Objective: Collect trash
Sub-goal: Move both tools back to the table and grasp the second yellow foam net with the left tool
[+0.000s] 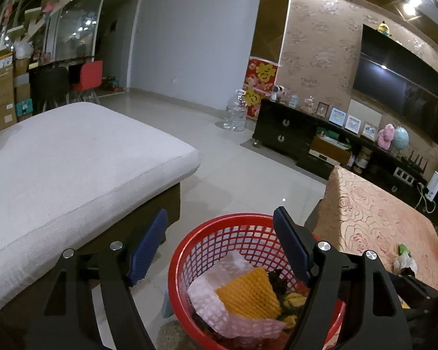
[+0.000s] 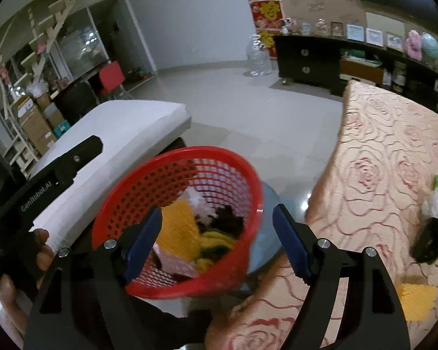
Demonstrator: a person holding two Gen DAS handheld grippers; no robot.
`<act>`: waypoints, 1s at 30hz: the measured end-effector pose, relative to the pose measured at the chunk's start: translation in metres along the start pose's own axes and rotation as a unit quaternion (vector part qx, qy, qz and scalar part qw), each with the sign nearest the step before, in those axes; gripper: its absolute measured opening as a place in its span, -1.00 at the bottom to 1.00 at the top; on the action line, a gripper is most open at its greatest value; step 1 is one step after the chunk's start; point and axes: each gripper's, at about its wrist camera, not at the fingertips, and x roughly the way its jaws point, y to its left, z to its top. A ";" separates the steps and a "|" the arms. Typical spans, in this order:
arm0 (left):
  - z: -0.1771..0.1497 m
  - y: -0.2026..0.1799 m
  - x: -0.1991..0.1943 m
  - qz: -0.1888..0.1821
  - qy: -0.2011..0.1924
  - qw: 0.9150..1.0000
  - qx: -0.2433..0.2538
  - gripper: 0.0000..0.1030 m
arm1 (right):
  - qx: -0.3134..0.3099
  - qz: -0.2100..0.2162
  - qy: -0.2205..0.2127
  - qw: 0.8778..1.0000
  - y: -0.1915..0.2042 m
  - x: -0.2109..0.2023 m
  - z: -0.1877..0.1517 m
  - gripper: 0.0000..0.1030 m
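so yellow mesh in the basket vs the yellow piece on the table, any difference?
The basket mesh lies among other trash inside the red basket, propped at a tilt; the table piece lies flat and alone on the rose tablecloth, uncollected. Both are yellow.

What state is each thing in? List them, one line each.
left gripper: open, empty, over the basket.
right gripper: open, empty.
red basket: tilted, part filled with trash.
yellow sponge: loose on the table.
white wrapper: crumpled on the table.
TV: off.
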 end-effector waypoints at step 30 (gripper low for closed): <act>-0.026 -0.072 -0.011 -0.047 -0.029 0.995 0.087 0.59 | 0.065 -0.208 -0.058 0.974 -0.159 -0.112 -0.056 0.66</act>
